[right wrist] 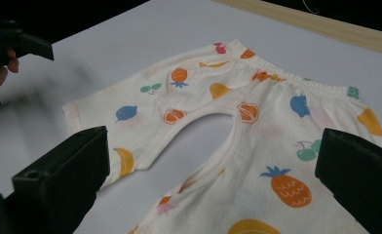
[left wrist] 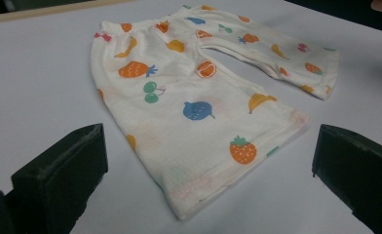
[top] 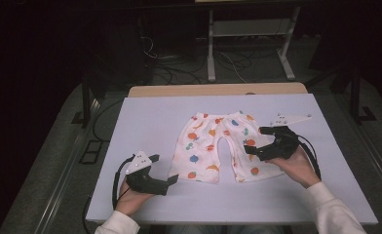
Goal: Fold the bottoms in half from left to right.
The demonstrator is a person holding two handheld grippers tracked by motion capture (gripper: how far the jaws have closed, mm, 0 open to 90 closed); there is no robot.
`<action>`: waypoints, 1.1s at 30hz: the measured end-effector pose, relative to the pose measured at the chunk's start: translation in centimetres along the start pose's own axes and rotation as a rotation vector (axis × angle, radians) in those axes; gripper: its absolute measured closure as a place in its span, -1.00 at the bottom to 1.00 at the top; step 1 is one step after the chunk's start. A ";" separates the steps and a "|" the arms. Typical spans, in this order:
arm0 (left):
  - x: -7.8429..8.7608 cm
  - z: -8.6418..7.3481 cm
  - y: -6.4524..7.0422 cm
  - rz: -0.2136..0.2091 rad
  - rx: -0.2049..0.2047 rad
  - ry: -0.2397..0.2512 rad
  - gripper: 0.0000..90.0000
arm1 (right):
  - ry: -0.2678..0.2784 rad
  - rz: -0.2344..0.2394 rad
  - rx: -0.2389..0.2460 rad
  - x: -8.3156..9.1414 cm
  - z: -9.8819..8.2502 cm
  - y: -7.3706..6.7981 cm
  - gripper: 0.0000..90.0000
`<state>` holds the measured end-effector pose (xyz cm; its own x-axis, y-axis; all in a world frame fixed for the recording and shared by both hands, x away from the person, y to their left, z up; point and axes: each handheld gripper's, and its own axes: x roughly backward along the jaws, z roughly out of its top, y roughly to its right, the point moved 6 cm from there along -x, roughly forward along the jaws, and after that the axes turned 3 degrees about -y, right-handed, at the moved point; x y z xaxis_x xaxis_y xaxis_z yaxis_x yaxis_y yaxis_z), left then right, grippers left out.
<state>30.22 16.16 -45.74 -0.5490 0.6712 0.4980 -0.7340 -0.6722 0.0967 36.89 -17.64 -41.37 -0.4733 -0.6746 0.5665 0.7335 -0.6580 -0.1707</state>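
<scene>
Holding two grippers over one table, one in each hand. Left gripper [top: 172, 180] released, jaws spread wide and empty, low over the near left part of the white table [top: 145, 117], tips just beside the hem of the nearer leg of the one pair of shorts [top: 218, 146]; seen along its own jaws, both black blocks stand apart at either side of that hem, touching no cloth. Left hand [top: 130, 197] wrapped around the grip, white sleeve [top: 116, 225] behind it, one black cable looping off to the left. Right gripper [top: 259, 141] likewise released, jaws parted and holding nothing, hovering over the outer edge of the other leg; along its jaws, crotch seam and waistband lie between the two blocks. Right hand [top: 298, 168] behind it, second white sleeve trailing to the bottom edge, one cable curving round the wrist. One grey three-cornered plate on each gripper, two in all.

Lying flat near the table's middle, the shorts: white, printed with fruit in orange, blue and green, waistband toward the far edge, two legs spread toward the near side. Beyond the white surface, a strip of wooden edge [top: 218, 89], then dark floor with loose cables and the white legs of another table [top: 211, 48].
</scene>
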 end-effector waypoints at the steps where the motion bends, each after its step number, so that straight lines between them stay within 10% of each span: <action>1: 0.0 0.0 0.0 0.000 0.002 0.002 -1.00 | -0.001 0.001 0.000 -0.2 0.1 0.0 -1.00; 33: -0.1 0.0 0.2 -0.013 -0.003 0.005 -1.00 | -0.022 0.033 0.020 -5.1 4.3 -0.3 -1.00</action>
<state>30.15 15.96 -45.72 -0.5416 0.6816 0.4921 -0.7425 -0.6623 0.1003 41.14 -12.54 -40.74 -0.4378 -0.6882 0.5786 0.7585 -0.6282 -0.1733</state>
